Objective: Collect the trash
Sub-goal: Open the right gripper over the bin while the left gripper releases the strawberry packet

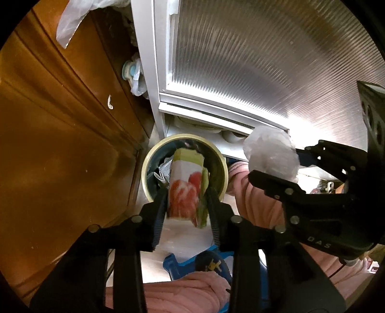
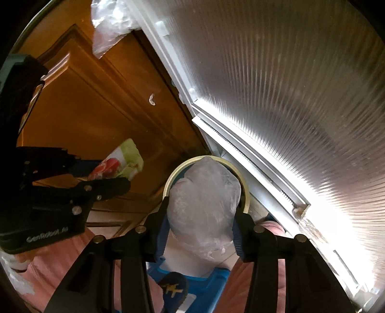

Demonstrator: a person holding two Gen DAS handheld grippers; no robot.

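Observation:
My left gripper point(image 1: 185, 192) is shut on a white and green carton with red fruit print point(image 1: 186, 190), held above the round trash bin point(image 1: 222, 166) with a cream rim. The carton also shows in the right wrist view point(image 2: 120, 160) in the left gripper point(image 2: 125, 173). My right gripper point(image 2: 201, 209) is shut on a crumpled clear plastic bag point(image 2: 204, 207), held over the same bin point(image 2: 173, 179). In the left wrist view the right gripper point(image 1: 274, 159) holds the bag point(image 1: 270, 154) to the right of the bin.
A brown wooden door point(image 1: 60, 120) stands to the left. A white-framed ribbed glass door point(image 1: 252, 60) stands to the right. Pink-clad legs point(image 1: 259, 199) and a blue slipper point(image 1: 199, 262) are below. A plastic bag point(image 1: 72, 19) hangs on the door.

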